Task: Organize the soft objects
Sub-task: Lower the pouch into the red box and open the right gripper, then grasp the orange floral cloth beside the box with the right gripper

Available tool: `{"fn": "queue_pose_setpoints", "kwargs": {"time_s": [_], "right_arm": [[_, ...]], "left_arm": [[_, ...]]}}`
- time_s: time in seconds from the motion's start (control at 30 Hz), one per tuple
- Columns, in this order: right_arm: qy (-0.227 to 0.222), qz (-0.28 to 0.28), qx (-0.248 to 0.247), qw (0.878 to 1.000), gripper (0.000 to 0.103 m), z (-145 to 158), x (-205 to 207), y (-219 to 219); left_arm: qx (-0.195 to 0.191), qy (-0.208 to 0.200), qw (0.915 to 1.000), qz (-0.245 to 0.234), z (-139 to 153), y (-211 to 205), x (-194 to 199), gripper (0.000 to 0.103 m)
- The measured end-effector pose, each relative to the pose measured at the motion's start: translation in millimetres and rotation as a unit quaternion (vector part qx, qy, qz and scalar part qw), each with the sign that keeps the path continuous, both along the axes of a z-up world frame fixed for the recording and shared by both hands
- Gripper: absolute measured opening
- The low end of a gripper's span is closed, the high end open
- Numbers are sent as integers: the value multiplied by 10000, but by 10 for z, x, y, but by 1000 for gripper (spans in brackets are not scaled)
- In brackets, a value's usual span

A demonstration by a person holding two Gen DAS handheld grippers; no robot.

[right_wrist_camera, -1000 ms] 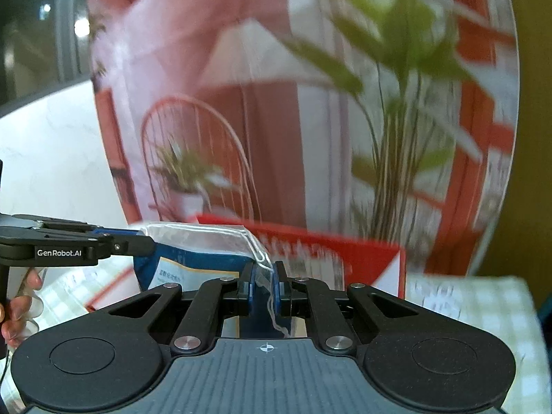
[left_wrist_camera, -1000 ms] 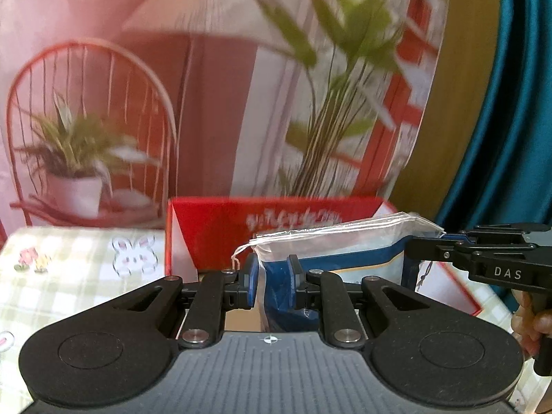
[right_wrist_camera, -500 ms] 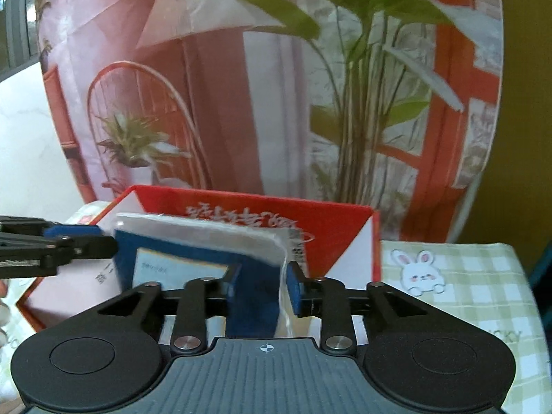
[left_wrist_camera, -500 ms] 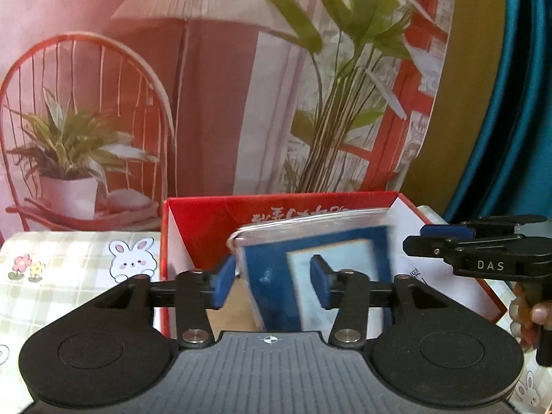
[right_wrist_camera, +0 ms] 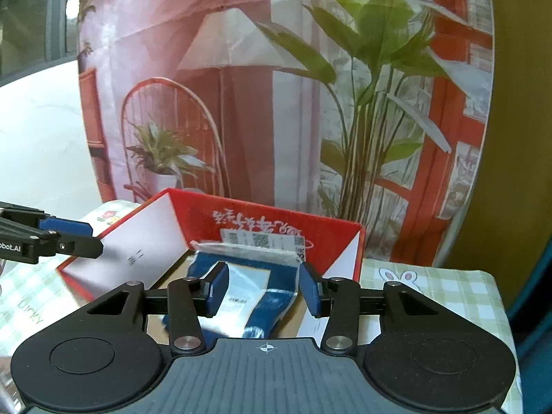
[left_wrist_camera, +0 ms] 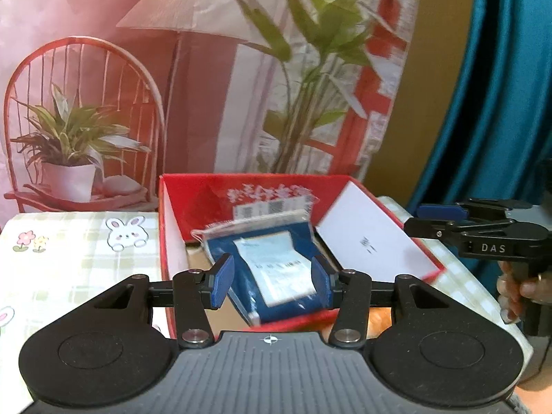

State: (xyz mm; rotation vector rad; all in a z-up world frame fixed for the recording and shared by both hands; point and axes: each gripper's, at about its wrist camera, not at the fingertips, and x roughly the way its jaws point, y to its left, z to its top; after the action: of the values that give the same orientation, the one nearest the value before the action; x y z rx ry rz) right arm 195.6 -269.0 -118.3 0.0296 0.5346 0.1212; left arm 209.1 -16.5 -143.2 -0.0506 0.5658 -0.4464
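Left claw half open, right claw opening: both have released the pouch, now dropped in the box at 12 o'clock.

A red cardboard box with white inner flaps holds a navy-blue packet in clear plastic bearing a pale label. The counter's pale green checked cloth carries white bunnies and small flowers. Behind hangs a pink-and-red printed backdrop of lamp, chair and green plants.
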Motion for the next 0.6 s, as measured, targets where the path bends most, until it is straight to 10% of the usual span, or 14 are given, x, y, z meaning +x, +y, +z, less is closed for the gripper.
{"fn": "queue_pose_setpoints", "kwargs": {"time_s": [0.6], "right_arm": [[408,278,23,9988,51,-376,-863,40]], "left_arm": [[221,289,9976,-591,-326,-359,-332,51]]}}
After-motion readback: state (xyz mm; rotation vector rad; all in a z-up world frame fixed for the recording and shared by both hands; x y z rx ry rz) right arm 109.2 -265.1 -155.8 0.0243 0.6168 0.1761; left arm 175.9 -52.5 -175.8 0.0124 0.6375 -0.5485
